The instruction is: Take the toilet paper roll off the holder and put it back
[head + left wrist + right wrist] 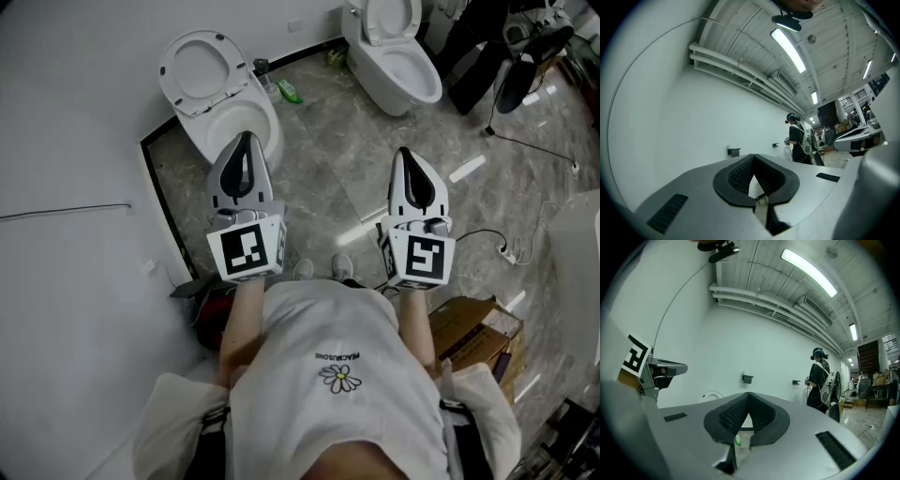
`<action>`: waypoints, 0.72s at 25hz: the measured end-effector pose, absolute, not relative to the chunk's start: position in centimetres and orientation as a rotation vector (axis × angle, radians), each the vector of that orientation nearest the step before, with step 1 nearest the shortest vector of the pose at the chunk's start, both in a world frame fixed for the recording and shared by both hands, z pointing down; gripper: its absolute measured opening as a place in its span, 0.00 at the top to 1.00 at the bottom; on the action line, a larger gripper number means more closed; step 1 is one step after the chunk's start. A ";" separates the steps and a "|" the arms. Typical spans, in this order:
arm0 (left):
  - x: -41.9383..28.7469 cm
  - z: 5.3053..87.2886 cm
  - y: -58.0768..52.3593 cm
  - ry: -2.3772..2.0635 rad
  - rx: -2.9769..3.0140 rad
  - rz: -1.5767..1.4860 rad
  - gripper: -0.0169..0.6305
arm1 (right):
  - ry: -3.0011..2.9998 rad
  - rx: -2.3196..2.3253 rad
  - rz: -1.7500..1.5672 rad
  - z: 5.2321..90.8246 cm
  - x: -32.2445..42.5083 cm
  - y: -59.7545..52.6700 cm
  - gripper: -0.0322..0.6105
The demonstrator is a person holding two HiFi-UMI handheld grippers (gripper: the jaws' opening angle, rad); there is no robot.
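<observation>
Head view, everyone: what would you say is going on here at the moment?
A person in a white T-shirt holds the left gripper and the right gripper out level over the floor, facing a white wall and an open toilet. Both have their fingers shut on nothing. A small dark holder sits on the wall ahead; no paper roll can be made out, and neither gripper is near it.

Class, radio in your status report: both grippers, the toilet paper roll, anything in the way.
Left gripper shut, empty; right gripper the same. Roll not made out; dark bracket on wall ahead, likely its holder. Open toilet stands below it.
</observation>
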State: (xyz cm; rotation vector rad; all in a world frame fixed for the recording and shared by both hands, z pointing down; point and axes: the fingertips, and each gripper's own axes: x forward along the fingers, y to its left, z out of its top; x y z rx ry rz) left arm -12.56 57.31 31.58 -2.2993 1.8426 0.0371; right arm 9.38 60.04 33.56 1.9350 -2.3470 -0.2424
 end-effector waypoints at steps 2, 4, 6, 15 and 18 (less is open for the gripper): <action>-12.5 31.9 57.3 1.846 -2.310 0.047 0.95 | -2.350 1.929 -0.244 33.7 9.3 60.0 0.94; -12.4 32.1 57.3 1.847 -2.312 0.045 0.95 | -2.353 1.922 -0.248 33.8 9.3 60.0 0.94; -12.3 32.3 57.3 1.846 -2.311 0.036 0.95 | -2.355 1.916 -0.249 34.0 9.2 60.0 0.94; -10.3 32.9 56.2 1.870 -2.310 0.006 0.95 | -2.362 1.936 -0.229 34.7 11.2 58.7 0.94; -9.0 33.4 55.4 1.885 -2.302 0.001 0.95 | -2.340 1.932 -0.237 35.4 12.7 57.7 0.94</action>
